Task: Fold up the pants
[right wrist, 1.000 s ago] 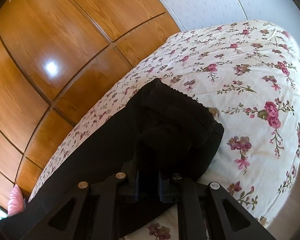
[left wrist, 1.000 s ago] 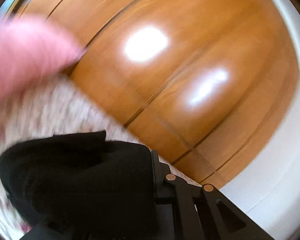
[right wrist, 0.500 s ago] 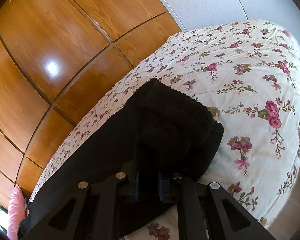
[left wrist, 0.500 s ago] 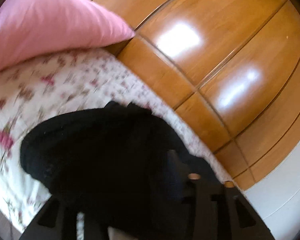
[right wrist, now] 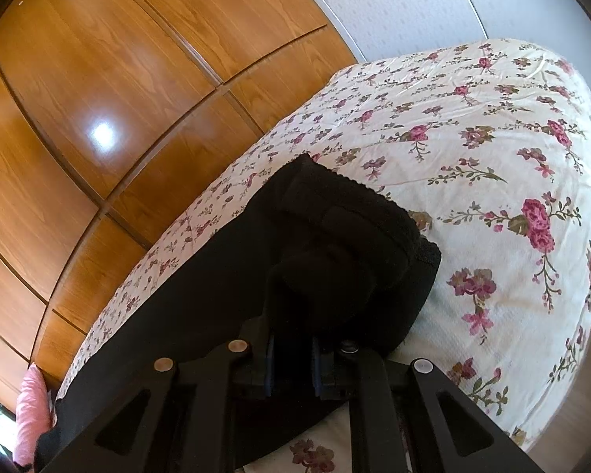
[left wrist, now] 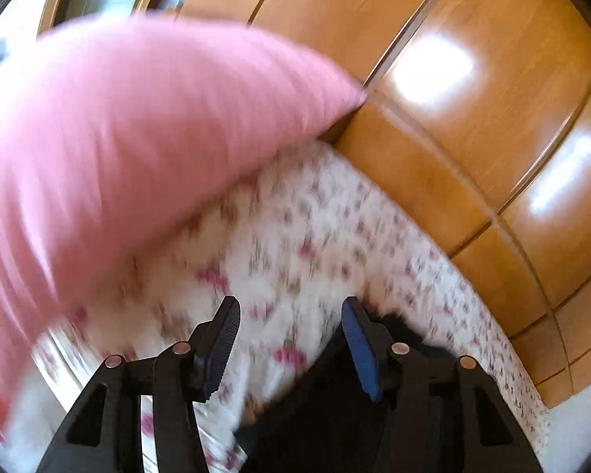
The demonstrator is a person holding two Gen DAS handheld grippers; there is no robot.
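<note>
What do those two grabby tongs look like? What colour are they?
Both tongs are black, built from flat angular struts with triangular cut-outs and round silver rivets. The left tongs have ridged pads, one showing blue. The right tongs show thin blue pad edges. No cables, markings or sleeves are visible.

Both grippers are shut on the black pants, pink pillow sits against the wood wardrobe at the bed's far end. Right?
Not quite. Only the right gripper is shut on the pants. The left wrist view shows the left gripper open, nothing between its fingers, only the floral bedspread behind. The pink pillow does sit against the wardrobe.
</note>
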